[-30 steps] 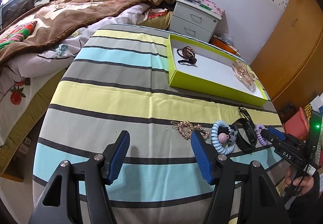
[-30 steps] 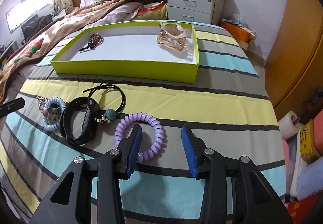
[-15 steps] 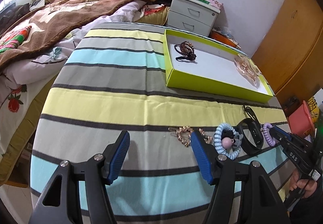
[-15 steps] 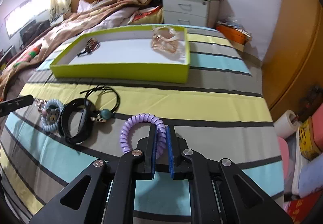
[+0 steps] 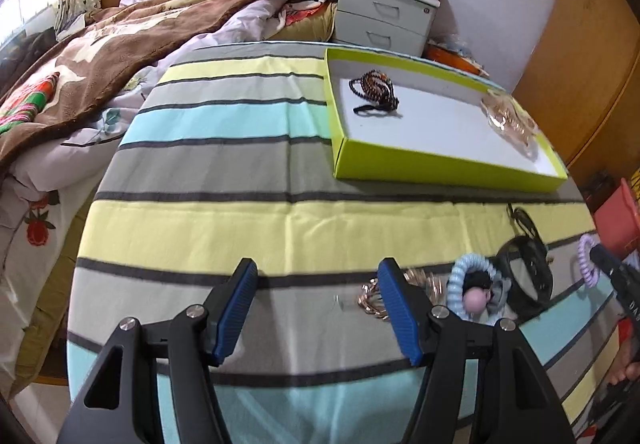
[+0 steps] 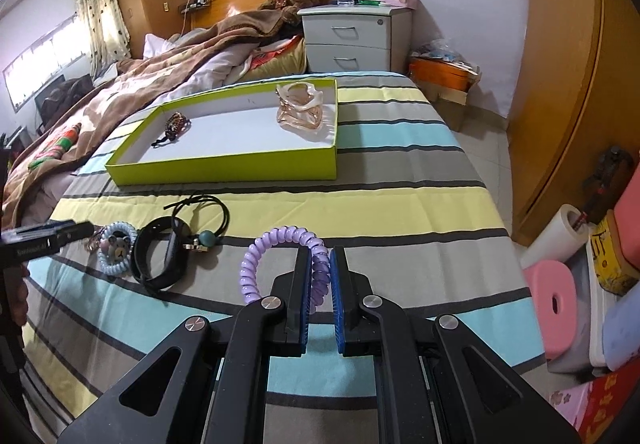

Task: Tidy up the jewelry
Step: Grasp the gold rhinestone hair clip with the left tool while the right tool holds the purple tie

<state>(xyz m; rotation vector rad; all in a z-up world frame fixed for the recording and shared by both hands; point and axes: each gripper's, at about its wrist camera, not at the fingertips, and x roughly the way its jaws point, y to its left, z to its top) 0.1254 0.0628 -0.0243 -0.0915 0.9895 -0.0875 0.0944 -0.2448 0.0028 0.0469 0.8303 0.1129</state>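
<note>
The right hand-held gripper (image 6: 320,276) is clamped on the purple coil bracelet (image 6: 280,244) above the desk's (image 6: 400,172) near edge. Only the left view shows the left hand-held gripper (image 5: 316,304) spread apart beside the gold chain (image 5: 374,300).

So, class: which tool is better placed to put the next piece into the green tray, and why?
The right tool: it is shut on the purple coil band, with the green tray straight ahead. The left tool is open and holds nothing, its right finger beside the gold chain.
</note>
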